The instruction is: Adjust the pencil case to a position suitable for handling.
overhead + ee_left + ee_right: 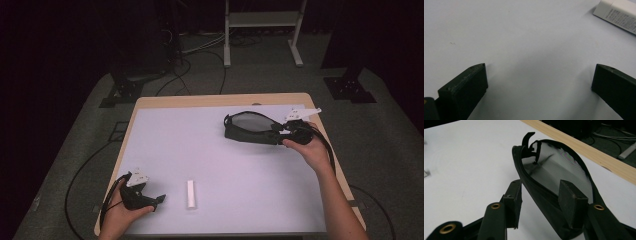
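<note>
While your left hand (122, 210) rests at the near left corner of the white surface (220, 160), your left claw (159, 199) sits low over the sheet with its jaws spread wide and nothing between them; the left gripper view shows bare white between the two black pads. Just beside it, toward the middle, lies a small white tube (191, 194), apart from the claw, and its printed end peeks into the top right corner of the left gripper view (617, 15).

Over on the far right, your right hand (307, 147) holds the right claw (276, 131) at the end of a black pouch (250, 127). The pouch lies on its side with its mouth open, showing a pale striped lining (560, 170). In the right gripper view, one jaw stands inside the opening against the lining and the other sits outside the black wall (539, 195), so the jaws straddle the pouch's edge. There is a gap between the outer jaw and the fabric, so the claw is parted, not clamped. A zip pull (529, 138) sticks up at the pouch's far end. The wooden edge of the surface (584, 147) runs beyond it.
</note>
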`<state>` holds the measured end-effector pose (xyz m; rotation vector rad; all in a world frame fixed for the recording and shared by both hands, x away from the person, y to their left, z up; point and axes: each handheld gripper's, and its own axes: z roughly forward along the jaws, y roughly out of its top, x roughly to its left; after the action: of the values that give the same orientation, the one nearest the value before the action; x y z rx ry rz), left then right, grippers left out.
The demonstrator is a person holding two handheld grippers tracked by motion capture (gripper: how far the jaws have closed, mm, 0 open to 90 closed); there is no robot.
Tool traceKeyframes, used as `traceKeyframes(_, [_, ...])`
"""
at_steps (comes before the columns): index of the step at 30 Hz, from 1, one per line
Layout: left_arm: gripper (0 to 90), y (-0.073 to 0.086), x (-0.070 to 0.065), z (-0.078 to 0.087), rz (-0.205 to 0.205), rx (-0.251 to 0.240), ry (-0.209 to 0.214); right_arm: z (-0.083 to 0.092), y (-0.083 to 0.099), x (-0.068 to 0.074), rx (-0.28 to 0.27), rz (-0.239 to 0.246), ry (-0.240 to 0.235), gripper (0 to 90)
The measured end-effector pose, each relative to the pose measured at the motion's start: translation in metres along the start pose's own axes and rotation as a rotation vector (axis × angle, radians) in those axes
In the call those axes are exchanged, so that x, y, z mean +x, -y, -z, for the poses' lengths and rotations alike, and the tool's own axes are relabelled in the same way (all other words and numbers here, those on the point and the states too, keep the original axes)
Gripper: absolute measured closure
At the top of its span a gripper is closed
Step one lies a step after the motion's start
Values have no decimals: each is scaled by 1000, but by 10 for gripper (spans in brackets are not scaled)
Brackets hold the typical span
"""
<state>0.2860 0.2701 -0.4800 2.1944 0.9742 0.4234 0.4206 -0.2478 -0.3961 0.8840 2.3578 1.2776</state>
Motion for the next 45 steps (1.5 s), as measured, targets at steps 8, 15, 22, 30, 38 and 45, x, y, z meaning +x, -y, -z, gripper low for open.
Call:
traceKeyframes(8, [0,0,0,0,0,1,1,-13,-8,-5,-23,1,-52,544])
traceKeyframes(15, [0,0,0,0,0,1,1,-27,-14,-4,-7,29,-74,543])
traceKeyframes(22, [0,0,0,0,0,2,0,-40,-16,-1,17,59,-94,545])
traceKeyframes(30, [0,0,0,0,-1,2,0,-55,-20,0,47,80,-106,555])
traceKeyframes(38, [0,0,0,0,-1,2,0,-70,-15,0,88,83,-118,596])
traceKeyframes(45, [0,0,0,0,-1,2,0,-77,-12,-1,106,81,-130,704])
